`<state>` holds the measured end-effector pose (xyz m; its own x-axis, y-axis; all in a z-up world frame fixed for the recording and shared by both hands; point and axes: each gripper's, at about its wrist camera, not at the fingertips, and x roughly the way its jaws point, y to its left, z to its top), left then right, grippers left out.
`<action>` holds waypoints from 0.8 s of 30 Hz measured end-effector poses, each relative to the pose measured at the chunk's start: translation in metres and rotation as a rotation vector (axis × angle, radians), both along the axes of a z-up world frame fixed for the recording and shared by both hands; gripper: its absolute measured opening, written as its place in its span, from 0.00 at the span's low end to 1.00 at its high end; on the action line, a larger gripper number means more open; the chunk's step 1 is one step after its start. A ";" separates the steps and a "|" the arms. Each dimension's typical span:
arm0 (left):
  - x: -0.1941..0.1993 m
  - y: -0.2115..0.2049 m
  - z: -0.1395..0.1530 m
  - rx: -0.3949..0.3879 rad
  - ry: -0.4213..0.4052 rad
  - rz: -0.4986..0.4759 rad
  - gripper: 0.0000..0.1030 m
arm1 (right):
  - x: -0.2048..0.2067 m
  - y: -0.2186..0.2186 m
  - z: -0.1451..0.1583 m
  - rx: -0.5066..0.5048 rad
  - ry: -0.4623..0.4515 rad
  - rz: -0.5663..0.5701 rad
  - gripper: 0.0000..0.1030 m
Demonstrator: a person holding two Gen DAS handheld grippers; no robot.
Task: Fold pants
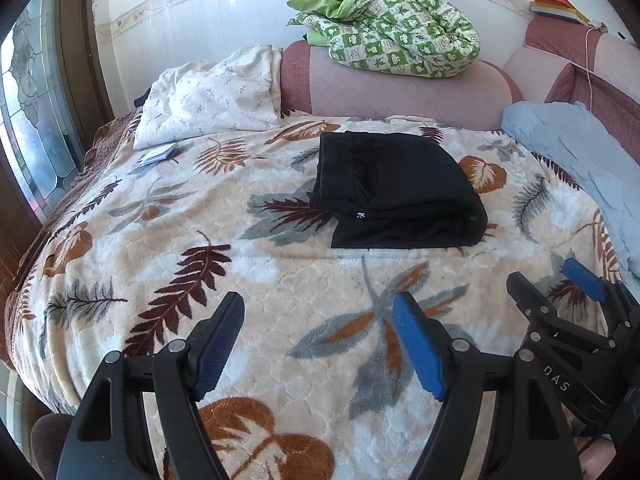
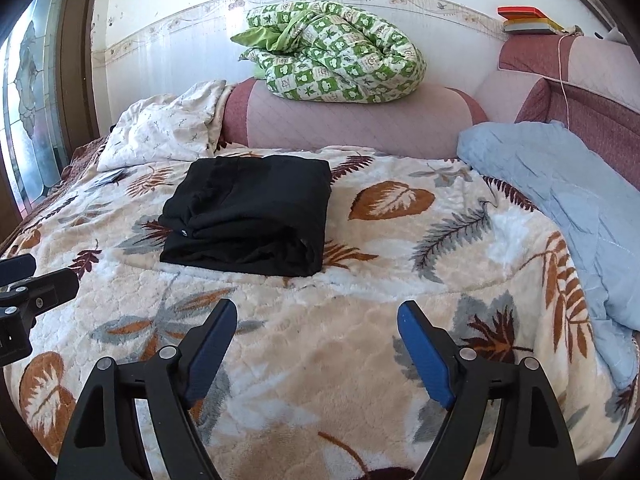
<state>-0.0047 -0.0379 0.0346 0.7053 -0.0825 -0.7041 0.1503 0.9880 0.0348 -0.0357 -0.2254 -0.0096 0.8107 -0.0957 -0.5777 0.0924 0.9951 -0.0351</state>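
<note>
The black pants [image 1: 396, 190] lie folded into a compact rectangle on the leaf-patterned blanket [image 1: 200, 248], toward the far side of the bed. They also show in the right wrist view [image 2: 252, 216]. My left gripper [image 1: 320, 312] is open and empty, held above the blanket well short of the pants. My right gripper [image 2: 318, 320] is open and empty too, on the near side of the pants. The right gripper also shows at the right edge of the left wrist view [image 1: 560, 280].
A green checked quilt [image 1: 392, 24] sits on the pink headboard [image 1: 400, 92]. A white pillow [image 1: 212, 96] lies at the back left, a light blue blanket [image 2: 560, 200] at the right. A window [image 1: 36, 120] is at the left. Books [image 1: 556, 6] sit at the back right.
</note>
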 end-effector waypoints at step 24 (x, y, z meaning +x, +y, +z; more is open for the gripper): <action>0.010 0.003 -0.020 -0.001 0.042 -0.005 0.74 | 0.014 0.008 -0.020 -0.025 0.067 0.028 0.86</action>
<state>0.0052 -0.0349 0.0142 0.6745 -0.0866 -0.7331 0.1565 0.9873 0.0273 -0.0218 -0.2177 -0.0299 0.7728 -0.0886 -0.6284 0.0614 0.9960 -0.0650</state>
